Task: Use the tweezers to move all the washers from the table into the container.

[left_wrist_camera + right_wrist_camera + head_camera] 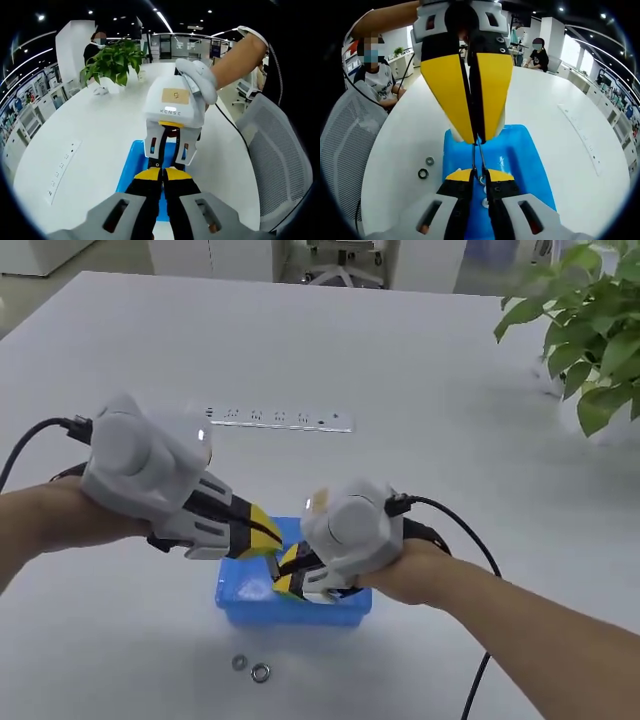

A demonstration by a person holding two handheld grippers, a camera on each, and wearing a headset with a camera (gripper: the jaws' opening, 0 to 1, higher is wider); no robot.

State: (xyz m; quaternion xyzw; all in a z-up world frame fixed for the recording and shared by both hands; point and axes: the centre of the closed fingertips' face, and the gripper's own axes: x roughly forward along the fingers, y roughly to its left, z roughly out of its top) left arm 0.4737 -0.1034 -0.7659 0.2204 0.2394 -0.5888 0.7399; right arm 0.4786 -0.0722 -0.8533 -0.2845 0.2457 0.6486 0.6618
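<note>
My left tool (476,140) and right tool (479,176) clamp the tweezers (477,157) above the blue container (520,150). Some washers (485,202) lie inside, and two loose washers (261,672) wait on the table (400,370).

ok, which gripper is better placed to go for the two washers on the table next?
Probably right: the right gripper hangs low over the near side of the container, closest to the two washers, with the tweezers between its jaws.

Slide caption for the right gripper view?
Left gripper and right gripper grip tweezers over blue container; two washers on table.
</note>
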